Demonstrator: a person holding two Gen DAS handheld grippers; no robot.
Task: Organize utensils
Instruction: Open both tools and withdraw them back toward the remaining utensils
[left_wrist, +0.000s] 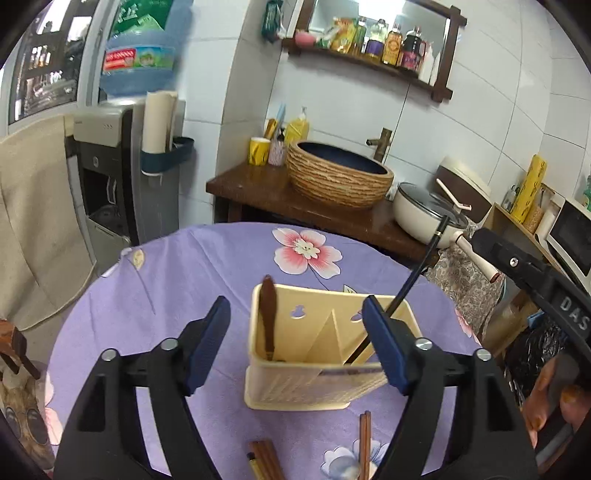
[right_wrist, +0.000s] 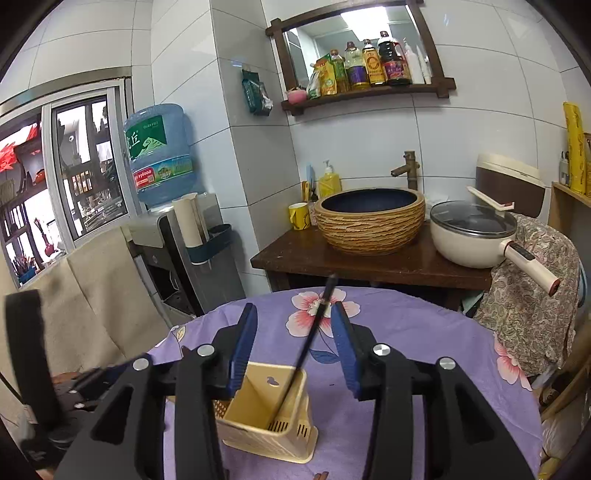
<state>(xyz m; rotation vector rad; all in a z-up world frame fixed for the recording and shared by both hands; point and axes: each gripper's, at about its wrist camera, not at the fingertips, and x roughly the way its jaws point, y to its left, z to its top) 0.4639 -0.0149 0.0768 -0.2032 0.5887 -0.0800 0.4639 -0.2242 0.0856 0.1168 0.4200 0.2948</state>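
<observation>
A cream utensil holder with two compartments stands on the purple flowered tablecloth. A brown spoon handle leans in its left compartment. A black chopstick leans out of its right compartment. My left gripper is open, its fingers on either side of the holder and nearer the camera. In the right wrist view the holder sits below my open right gripper, and the black chopstick rises between the fingers without touching them. Brown chopsticks and more sticks lie on the cloth in front.
Behind the table stands a dark wooden counter with a woven basin, a cream pot and a yellow mug. A water dispenser is at the left. A patterned cloth drapes at the right.
</observation>
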